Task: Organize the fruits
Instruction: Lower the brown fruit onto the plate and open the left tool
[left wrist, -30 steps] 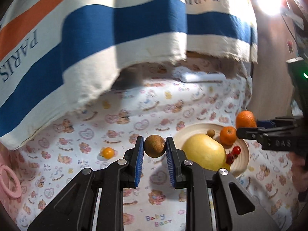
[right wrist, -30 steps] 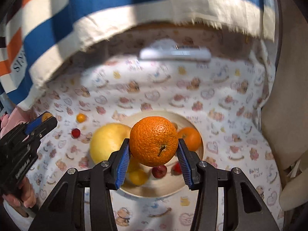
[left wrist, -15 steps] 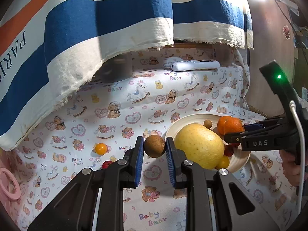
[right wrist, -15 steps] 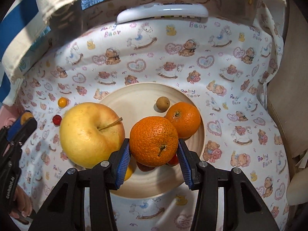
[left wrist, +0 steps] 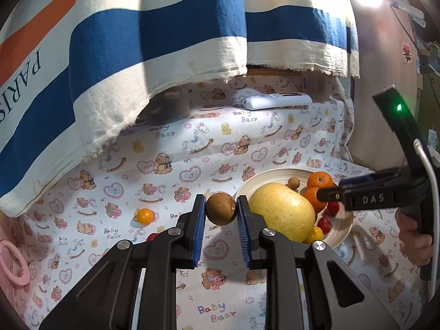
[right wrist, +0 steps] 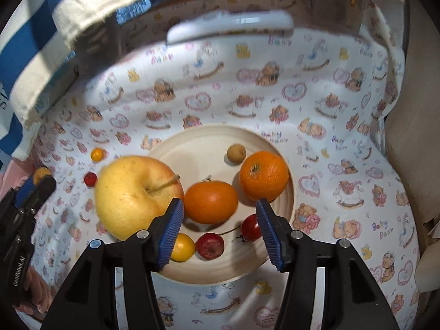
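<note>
My left gripper point(left wrist: 220, 209) is shut on a small brown round fruit point(left wrist: 220, 208), held above the printed cloth just left of the cream plate point(left wrist: 268, 177). On the plate point(right wrist: 209, 140) lie a big yellow apple point(right wrist: 134, 195), two oranges point(right wrist: 210, 202) point(right wrist: 263, 175), a small tan fruit point(right wrist: 236, 153), two red cherry-like fruits point(right wrist: 210, 245) and a small yellow one point(right wrist: 182, 247). My right gripper point(right wrist: 218, 214) hovers over the plate with its jaws opening; the nearer orange sits on the plate beyond the pads, free of them.
A small yellow-orange fruit point(left wrist: 144, 216) and a red one point(right wrist: 90, 179) lie on the cloth left of the plate. A white remote point(left wrist: 276, 101) rests at the back. A striped blue, white and orange cloth point(left wrist: 123, 44) hangs overhead. A pink ring point(left wrist: 12, 262) sits far left.
The right gripper came down over the plate and let go of the orange, which now rests on the plate beside the other orange. The left gripper kept its hold on the brown fruit.
</note>
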A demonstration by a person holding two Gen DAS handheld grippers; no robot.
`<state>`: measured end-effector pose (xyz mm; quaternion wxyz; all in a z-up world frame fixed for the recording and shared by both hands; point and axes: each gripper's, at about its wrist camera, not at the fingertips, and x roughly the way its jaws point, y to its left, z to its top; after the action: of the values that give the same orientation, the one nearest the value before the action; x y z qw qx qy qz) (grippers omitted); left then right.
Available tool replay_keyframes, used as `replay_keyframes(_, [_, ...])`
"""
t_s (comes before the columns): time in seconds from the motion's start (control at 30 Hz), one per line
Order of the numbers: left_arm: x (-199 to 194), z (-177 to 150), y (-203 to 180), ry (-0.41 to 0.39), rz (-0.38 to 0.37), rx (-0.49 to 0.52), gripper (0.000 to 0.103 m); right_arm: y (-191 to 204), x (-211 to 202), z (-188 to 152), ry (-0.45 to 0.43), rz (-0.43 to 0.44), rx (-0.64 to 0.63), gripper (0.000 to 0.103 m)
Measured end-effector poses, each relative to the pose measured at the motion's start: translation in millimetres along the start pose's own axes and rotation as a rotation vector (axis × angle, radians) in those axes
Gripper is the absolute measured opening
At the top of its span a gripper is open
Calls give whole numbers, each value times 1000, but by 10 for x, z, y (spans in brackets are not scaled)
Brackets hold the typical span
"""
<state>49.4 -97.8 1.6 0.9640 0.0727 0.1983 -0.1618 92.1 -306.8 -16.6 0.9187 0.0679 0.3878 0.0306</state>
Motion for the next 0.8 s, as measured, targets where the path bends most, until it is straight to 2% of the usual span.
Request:
replay_keyframes(0.13, [-11,97,-53,26,-78,-9,22,-68,-218,58,-102,-1,27,57])
replay_keyframes(0.3, [147,271,-240,107,-190,-13,22,-158,-357,123,-153,-6,36,57])
replay_keyframes(0.4, [278,371,-379,142,-175,19,22,-227,-344,136,-140,9,62,57])
replay_keyframes(0.47, [361,424,-434,170,-204,18,22,-260,-316,140,-125,13,72,57])
replay_keyframes(0.6, [417,461,-596,184,-198,52,22,-288,-302,137,-119,17,84,57])
replay_keyframes(0.8, [574,418,-679,231,-198,30,22,-305,-322,135,-116,27,94,57])
